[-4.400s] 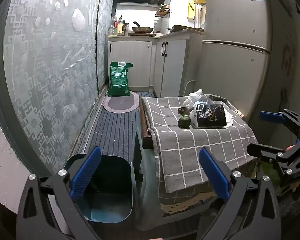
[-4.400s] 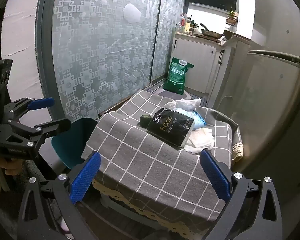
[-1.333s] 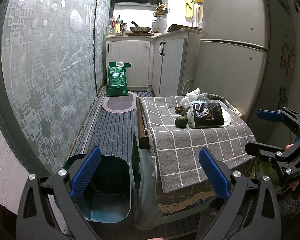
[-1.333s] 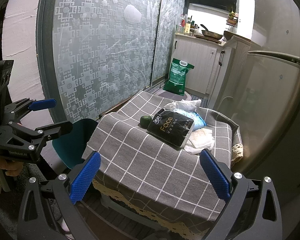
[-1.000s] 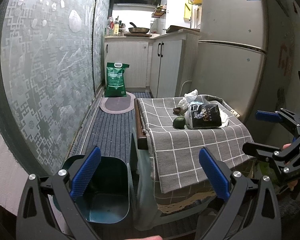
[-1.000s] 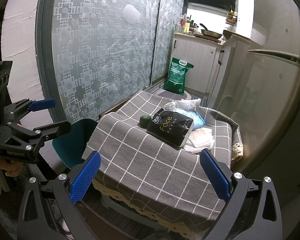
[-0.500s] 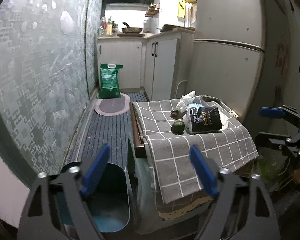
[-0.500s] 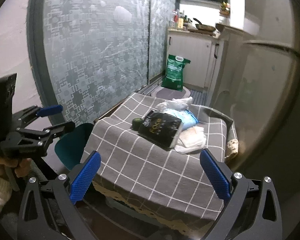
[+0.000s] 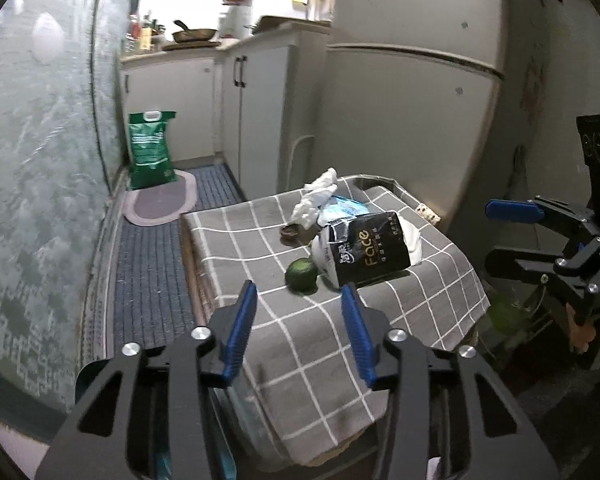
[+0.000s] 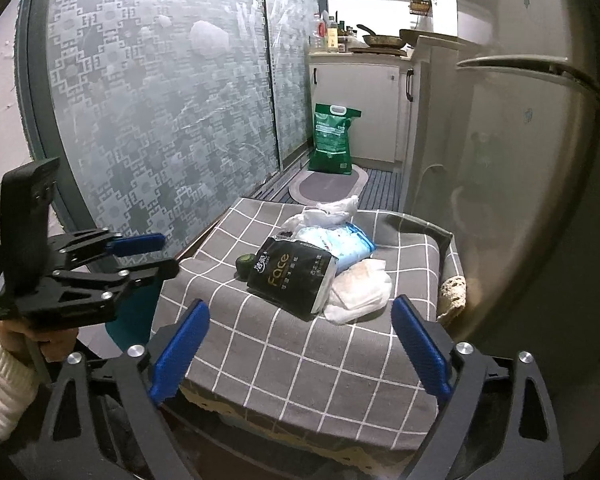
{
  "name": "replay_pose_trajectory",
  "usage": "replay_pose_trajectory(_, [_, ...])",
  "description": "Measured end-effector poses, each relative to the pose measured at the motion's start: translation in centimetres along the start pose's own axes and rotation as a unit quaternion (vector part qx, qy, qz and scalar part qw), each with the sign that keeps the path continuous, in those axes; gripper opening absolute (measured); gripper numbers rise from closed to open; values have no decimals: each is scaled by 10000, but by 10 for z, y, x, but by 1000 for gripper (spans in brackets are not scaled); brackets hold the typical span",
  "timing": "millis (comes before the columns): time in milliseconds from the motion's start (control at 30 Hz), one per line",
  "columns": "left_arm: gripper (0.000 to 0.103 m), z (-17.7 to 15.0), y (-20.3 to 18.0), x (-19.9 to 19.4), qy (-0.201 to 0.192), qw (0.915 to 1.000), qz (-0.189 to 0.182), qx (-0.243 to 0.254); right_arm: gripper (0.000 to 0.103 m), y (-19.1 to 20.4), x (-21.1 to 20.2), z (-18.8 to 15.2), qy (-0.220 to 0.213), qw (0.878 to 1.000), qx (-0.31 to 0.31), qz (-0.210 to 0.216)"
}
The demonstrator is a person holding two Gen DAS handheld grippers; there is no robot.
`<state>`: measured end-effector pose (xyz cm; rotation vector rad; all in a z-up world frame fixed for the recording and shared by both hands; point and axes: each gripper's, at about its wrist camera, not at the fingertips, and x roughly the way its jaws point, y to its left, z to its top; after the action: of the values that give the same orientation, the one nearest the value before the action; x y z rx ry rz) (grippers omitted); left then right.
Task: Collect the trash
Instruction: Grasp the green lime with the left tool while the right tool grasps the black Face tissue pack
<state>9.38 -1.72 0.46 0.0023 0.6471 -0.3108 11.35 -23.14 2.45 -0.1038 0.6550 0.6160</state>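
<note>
A low table under a grey checked cloth (image 9: 324, 344) (image 10: 300, 360) carries the trash. On it lie a round green fruit (image 9: 301, 275) (image 10: 245, 261), a black "Face" tissue pack (image 9: 370, 254) (image 10: 290, 276), crumpled white tissue (image 9: 318, 196) (image 10: 336, 210), a blue-white packet (image 10: 336, 242) and white wipes (image 10: 360, 286). My left gripper (image 9: 298, 296) (image 10: 170, 254) hovers over the table's near edge, just short of the fruit. Its jaws are closing with nothing between them. My right gripper (image 10: 300, 310) (image 9: 490, 234) is at the table's other side, jaws wide and closing, also empty.
A teal bin (image 10: 134, 316) (image 9: 87, 372) stands on the floor by the table's left side. A fridge (image 9: 412, 92) rises behind the table. Patterned glass doors (image 10: 160, 100) line the left. A green sack (image 9: 150, 148) and an oval mat (image 9: 160, 200) lie further down the corridor.
My left gripper has moved in over the table edge toward the fruit and its jaws have narrowed a lot. The right gripper's jaws have narrowed slightly and its view has rolled.
</note>
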Motion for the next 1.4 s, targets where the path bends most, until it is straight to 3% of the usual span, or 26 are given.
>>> replay_pose_trajectory(333, [38, 7, 6, 46, 373, 9988, -242, 210, 76, 3, 24, 0, 259, 9996, 84, 32])
replay_pose_trajectory(533, [37, 6, 16, 66, 532, 9975, -444, 106, 74, 10, 40, 3, 382, 9992, 111, -30])
replay_pose_trajectory(800, [29, 7, 21, 82, 603, 9956, -719, 35, 70, 20, 58, 5, 508, 9983, 115, -269])
replay_pose_trajectory(1200, [26, 6, 41, 57, 315, 9974, -637, -94, 69, 33, 84, 8, 568, 9951, 145, -797])
replay_pose_trajectory(1400, [26, 2, 58, 34, 120, 9971, -696, -277, 75, 40, 95, 12, 524, 9918, 185, -1147])
